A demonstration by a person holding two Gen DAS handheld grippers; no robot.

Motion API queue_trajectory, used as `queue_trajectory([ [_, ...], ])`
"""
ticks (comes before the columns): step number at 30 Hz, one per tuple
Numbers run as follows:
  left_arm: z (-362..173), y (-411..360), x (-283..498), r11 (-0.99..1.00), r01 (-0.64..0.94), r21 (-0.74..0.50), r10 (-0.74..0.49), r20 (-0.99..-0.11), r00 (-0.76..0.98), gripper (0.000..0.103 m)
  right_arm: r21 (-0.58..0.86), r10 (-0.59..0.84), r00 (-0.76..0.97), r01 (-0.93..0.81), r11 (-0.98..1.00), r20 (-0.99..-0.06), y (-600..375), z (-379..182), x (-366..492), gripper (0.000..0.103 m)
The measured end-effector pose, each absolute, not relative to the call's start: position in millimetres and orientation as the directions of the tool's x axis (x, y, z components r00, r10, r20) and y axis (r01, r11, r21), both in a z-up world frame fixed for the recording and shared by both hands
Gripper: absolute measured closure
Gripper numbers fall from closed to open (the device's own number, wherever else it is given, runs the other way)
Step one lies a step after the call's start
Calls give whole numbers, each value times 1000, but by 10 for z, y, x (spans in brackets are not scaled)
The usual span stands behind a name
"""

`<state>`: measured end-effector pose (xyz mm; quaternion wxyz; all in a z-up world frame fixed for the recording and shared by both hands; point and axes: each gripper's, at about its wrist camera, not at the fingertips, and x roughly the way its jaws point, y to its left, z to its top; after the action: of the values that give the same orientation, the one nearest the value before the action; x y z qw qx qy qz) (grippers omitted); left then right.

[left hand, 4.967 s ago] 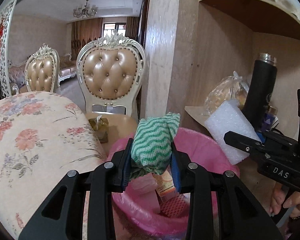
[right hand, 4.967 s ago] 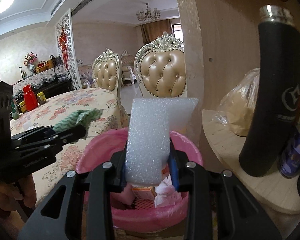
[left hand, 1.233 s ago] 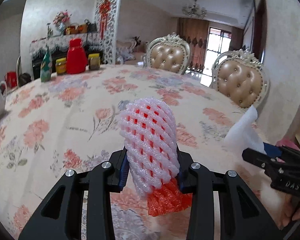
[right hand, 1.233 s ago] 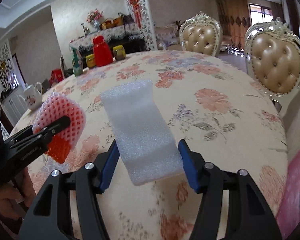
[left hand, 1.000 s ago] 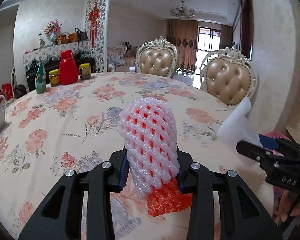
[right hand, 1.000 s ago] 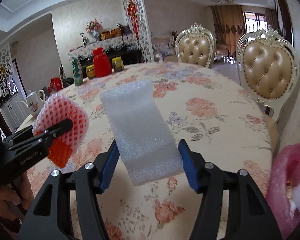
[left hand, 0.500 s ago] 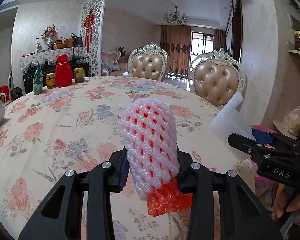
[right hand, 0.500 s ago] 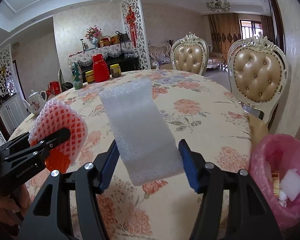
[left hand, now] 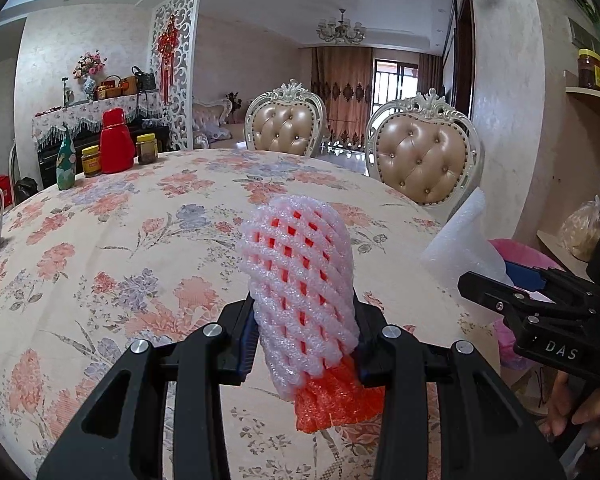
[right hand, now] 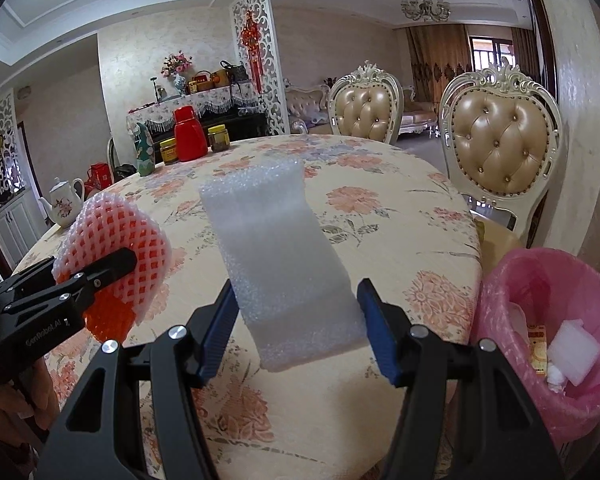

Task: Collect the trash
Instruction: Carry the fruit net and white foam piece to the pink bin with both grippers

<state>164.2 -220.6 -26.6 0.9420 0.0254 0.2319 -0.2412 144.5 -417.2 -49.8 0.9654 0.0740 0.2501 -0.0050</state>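
Floral-clothed desk (left hand: pixel 100 248) extends ahead of and beneath both grippers. Pink-lined trash bin (right hand: pixel 548 320) stands right of the right gripper (right hand: pixel 296 320), which clamps a white foam sheet (right hand: pixel 280 256). Left gripper (left hand: pixel 304 336), narrowly parted, grips a white foam fruit net (left hand: pixel 300 280) over orange netting (left hand: pixel 336 400).

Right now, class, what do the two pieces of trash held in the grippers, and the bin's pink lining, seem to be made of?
Fruit net sleeve: soft foam mesh, matte white diamond lattice over an orange one. Packing sheet: white foam, probably polyethylene, with a fine bubbly, slightly translucent surface; it bends. Bin liner: thin pink plastic film, wrinkled and faintly glossy.
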Motion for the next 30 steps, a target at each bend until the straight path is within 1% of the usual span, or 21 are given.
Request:
queue_trajectory([
  [9, -290, -2277, 1674, 875, 481, -65, -456, -449, 769, 67, 145, 0, 886, 75, 987, -464, -4289, -482, 1361, 44],
  [16, -289, -2512, 1666, 838, 541, -73, -512, -452, 730, 67, 139, -52, 888, 129, 982, -457, -4495, -487, 1253, 44],
  [30, -238, -3609, 1600, 660, 747, -80, -689, -461, 559, 67, 139, -254, 864, 343, 929, -435, -5308, -473, 756, 44],
])
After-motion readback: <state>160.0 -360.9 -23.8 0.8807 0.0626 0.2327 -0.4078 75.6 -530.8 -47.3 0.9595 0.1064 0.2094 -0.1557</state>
